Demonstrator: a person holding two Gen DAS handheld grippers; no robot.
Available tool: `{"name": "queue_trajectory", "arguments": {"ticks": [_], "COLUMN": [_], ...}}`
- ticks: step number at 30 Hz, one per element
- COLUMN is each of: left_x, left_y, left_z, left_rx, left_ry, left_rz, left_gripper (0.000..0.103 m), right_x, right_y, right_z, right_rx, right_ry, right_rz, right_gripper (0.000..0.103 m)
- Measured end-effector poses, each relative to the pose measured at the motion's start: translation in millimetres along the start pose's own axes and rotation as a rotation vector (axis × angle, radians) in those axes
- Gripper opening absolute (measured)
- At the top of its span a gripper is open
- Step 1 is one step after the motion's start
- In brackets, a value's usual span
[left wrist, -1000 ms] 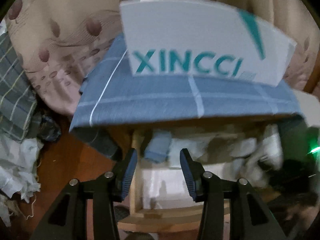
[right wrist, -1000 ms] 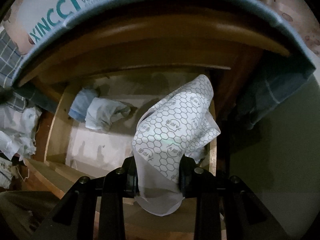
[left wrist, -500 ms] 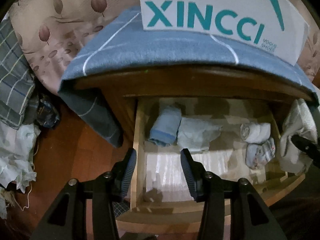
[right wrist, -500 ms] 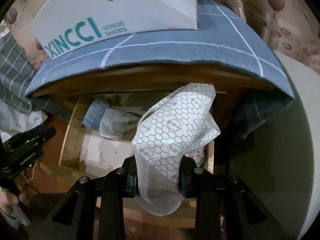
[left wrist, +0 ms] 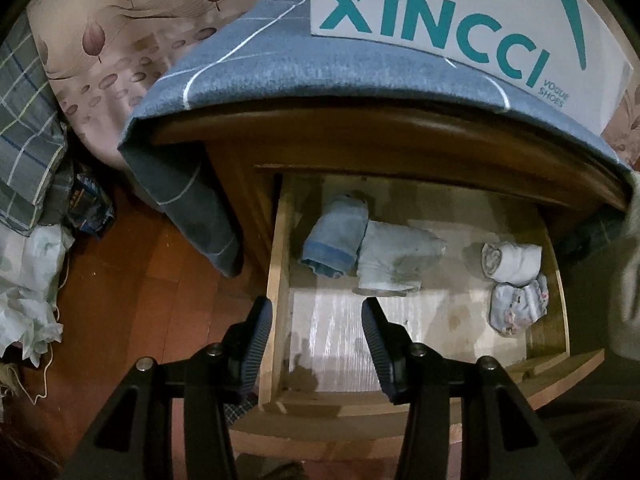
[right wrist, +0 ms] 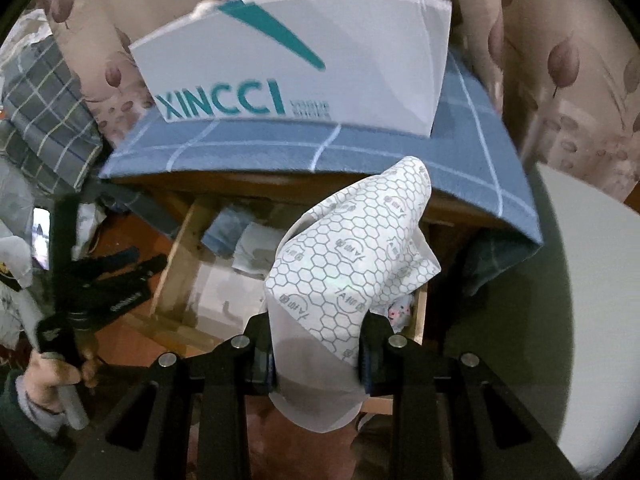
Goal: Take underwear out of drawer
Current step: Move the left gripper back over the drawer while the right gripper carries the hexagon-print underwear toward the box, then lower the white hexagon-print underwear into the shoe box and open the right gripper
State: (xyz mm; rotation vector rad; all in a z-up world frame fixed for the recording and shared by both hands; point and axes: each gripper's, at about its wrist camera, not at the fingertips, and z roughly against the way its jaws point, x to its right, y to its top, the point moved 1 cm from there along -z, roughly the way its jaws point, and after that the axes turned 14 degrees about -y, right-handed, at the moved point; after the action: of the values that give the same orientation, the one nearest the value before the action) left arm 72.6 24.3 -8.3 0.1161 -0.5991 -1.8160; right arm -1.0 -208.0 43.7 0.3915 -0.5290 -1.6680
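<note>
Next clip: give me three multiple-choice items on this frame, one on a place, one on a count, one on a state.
1. Where does the shoe box stand?
A. on the blue checked cloth over the cabinet top
B. inside the drawer
C. on the floor

2. How many folded or rolled pieces lie in the drawer in the left wrist view?
A. one
B. four
C. seven

3. What is the state of the right gripper?
A. open and empty
B. shut on a sock
C. shut on the white honeycomb-print garment

Key: 1 A, the box sits on the cloth; 2 B, two bluish pieces at left, two pale rolls at right; 3 C, the fingers pinch the garment.
</note>
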Motion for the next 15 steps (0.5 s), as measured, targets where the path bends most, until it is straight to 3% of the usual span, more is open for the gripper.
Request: {"name": "queue_trajectory", "arguments": {"ticks": [7,15], "left_x": [2.7,-5.3], "left_y": [1.2,3.3], "left_z": [2.0,5.7], "left_rx": [0.005,0.022], "left_ry": [-0.001,-0.004], "left_rz": [-0.011,0.025], "left_gripper": [0.048,0.048], "right_x": [0.1,0.7], "right_y": [21.1,96.3], "right_z": [45.0,98.7], "right_rx": [0.089,0.236], "right_ry": [0.003,0.008], "right_rz": [0.004,-0.004], "right_gripper": [0.027,0.027]}}
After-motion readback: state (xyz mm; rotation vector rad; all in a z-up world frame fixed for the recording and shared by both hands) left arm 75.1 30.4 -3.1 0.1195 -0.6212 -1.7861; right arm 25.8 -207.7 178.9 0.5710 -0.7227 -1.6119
